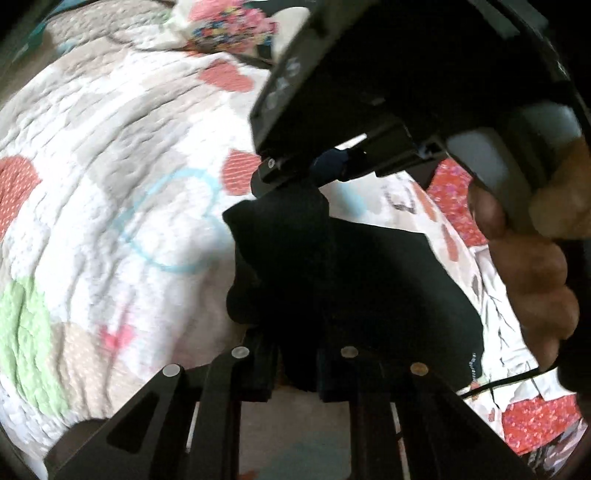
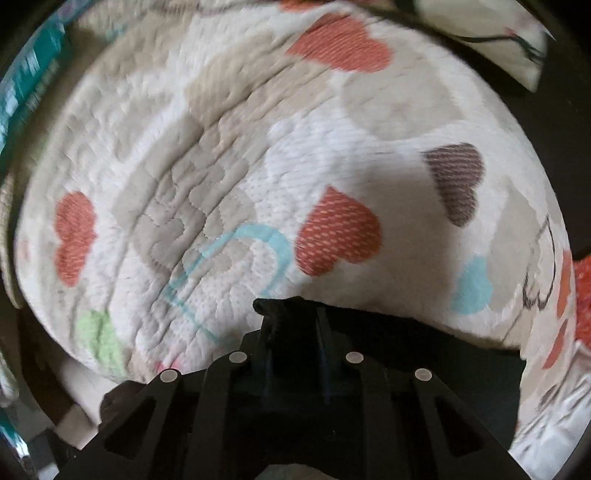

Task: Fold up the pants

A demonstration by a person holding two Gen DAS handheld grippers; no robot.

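Observation:
The pants are black cloth, bunched and held up above a quilted bedspread. My left gripper is shut on a fold of the pants at the bottom of the left wrist view. The right gripper shows above it in that view, shut on another edge of the same cloth, with a hand on its grey handle. In the right wrist view my right gripper is shut on the pants, which hang to the right below it. Both views are blurred.
The white and beige quilt with red, blue and green hearts covers the bed and also fills the right wrist view. A floral pillow lies at the far end. Red patterned fabric lies at the right.

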